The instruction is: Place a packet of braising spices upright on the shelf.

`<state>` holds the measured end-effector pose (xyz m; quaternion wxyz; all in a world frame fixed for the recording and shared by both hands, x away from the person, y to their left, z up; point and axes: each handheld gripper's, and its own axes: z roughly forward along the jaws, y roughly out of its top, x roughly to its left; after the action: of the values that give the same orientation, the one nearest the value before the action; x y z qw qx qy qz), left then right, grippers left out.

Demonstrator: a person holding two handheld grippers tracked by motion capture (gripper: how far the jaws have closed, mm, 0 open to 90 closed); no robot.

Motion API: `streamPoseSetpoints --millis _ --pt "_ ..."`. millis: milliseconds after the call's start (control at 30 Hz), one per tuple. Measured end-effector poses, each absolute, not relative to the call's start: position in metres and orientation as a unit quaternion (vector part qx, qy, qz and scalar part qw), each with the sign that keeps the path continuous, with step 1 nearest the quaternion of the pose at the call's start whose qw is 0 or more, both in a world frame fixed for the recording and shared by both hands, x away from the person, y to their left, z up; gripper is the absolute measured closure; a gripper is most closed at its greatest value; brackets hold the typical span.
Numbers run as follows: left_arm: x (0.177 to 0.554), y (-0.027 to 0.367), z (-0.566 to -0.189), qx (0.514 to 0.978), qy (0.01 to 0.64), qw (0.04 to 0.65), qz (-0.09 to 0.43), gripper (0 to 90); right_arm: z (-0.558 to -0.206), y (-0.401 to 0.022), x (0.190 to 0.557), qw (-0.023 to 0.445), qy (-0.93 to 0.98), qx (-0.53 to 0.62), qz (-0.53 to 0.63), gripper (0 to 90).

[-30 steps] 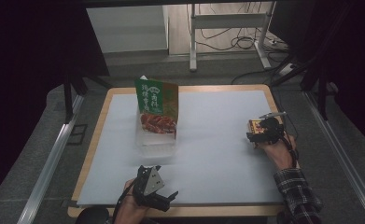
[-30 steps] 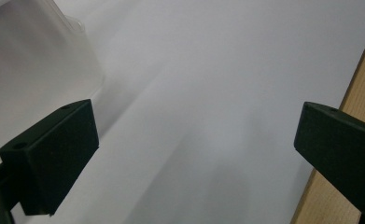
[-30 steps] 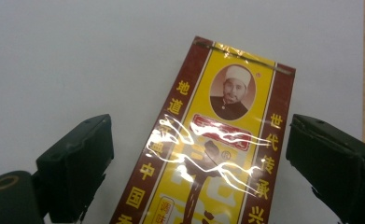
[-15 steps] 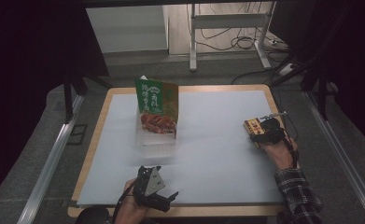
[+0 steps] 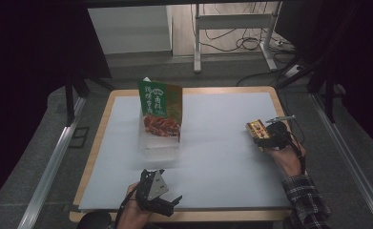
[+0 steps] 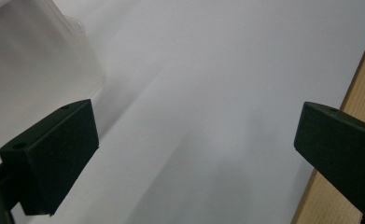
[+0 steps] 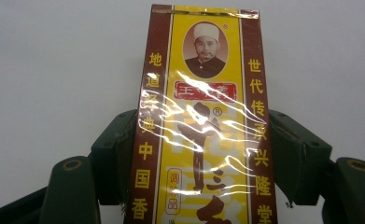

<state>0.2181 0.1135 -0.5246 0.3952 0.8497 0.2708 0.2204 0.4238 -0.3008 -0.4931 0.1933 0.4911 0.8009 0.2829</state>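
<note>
Two claws work a white-topped counter [image 5: 222, 157]: the right claw [image 5: 262, 138] grips a yellow-and-brown packet [image 7: 203, 121] at the right side, while the left claw [image 5: 167, 202] rests released near the front edge. Likely next: carrying it to the clear tub [image 5: 159, 143] holding a green pouch [image 5: 160, 102].
</note>
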Motion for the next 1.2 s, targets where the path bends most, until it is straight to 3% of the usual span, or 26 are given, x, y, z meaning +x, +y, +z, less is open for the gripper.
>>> streamPoseSetpoints --millis 1200 --pt "0.218 0.114 -0.524 0.848 0.273 0.397 0.22 0.0 -0.487 -0.25 0.345 0.149 0.865 0.373 0.301 31.0"
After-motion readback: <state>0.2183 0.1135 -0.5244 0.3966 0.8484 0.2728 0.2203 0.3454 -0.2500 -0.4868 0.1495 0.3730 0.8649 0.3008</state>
